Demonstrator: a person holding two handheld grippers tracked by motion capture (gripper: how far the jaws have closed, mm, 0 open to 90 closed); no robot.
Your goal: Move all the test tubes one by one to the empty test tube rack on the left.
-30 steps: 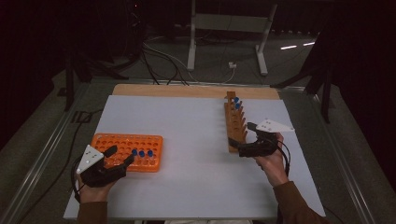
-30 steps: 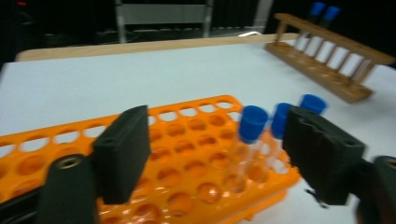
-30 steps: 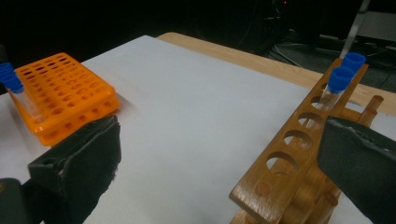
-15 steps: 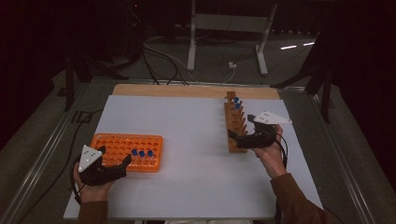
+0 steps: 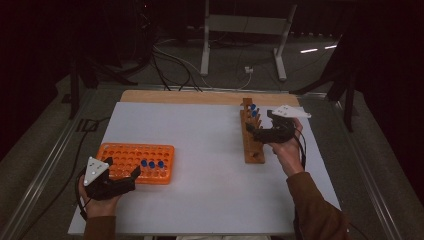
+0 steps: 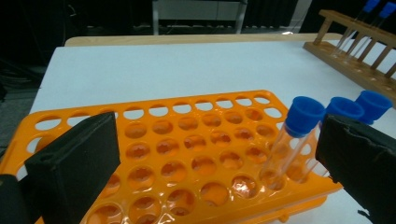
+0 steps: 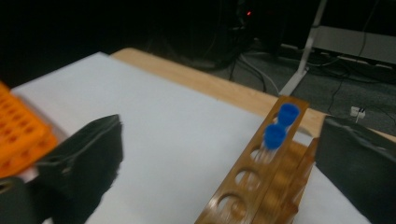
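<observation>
**Tubes between two racks on a white table**

High view: the room is dark, with cables and a metal stand on the floor behind a white table (image 5: 210, 165) that has a wooden strip along its far edge. An orange rack (image 5: 136, 163) lies at the near left, its long axis running left to right, with three blue-capped tubes (image 5: 152, 166) standing upright in its right part. A wooden rack (image 5: 251, 133) lies at the right, its long axis running from near to far, with two blue-capped tubes at its far end. The left tongs (image 5: 134, 176) sit at the orange rack's near edge, spread and pointing right and away. The right tongs (image 5: 252, 131) sit over the middle of the wooden rack, pointing left. No writing or label can be read on anything.

Left gripper view: the left tongs (image 6: 219, 163) have just been opening and are spread wide, pinching nothing. The nearest tube (image 6: 292, 140) stands between the jaws, close to the right-hand jaw but apart from it, tilted slightly with its cap uppermost. Two more blue caps show just behind it.

Right gripper view: the right tongs (image 7: 219, 163) are spread with nothing in them. The wooden rack (image 7: 261, 172) runs away between the jaws, near the right-hand one, with empty holes nearest and two blue caps (image 7: 280, 125) at its far end.
</observation>
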